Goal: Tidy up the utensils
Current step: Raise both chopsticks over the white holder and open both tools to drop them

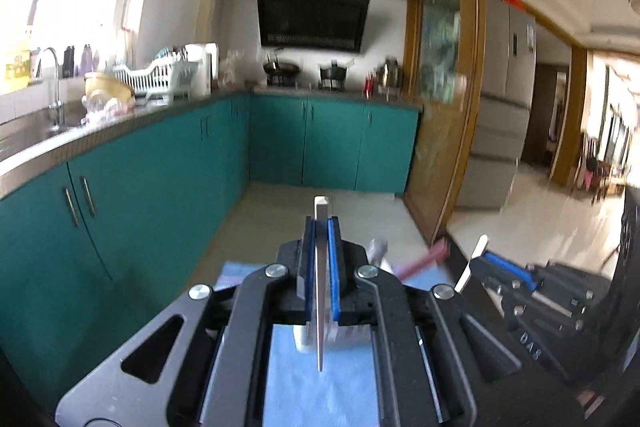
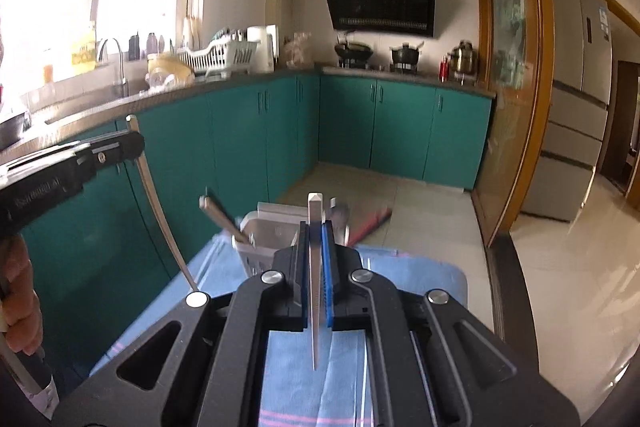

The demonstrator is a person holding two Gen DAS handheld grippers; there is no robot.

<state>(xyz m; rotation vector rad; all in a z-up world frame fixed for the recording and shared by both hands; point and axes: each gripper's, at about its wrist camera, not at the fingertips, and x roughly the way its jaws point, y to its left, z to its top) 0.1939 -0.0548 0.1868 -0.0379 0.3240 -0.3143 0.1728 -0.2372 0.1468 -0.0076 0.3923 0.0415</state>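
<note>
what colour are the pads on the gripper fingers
Blue, on the right gripper; the right wrist view shows it best.

Home kitchen: teal cabinets [image 2: 400, 123] under an L-shaped desk [image 2: 224, 83], range hood [image 2: 380, 1] above pots on the stove, sink faucet [image 2: 116, 61] and dish rack [image 2: 220, 57] left of it.

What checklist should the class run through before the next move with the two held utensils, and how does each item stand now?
1. Left tongs shut on left utensil: ok.
2. Right tongs shut on right utensil: ok.
3. Held utensils apart from each other: ok.
4. White holder upright on blue cloth: ok.
5. Free room in holder for both: cannot tell.
</note>
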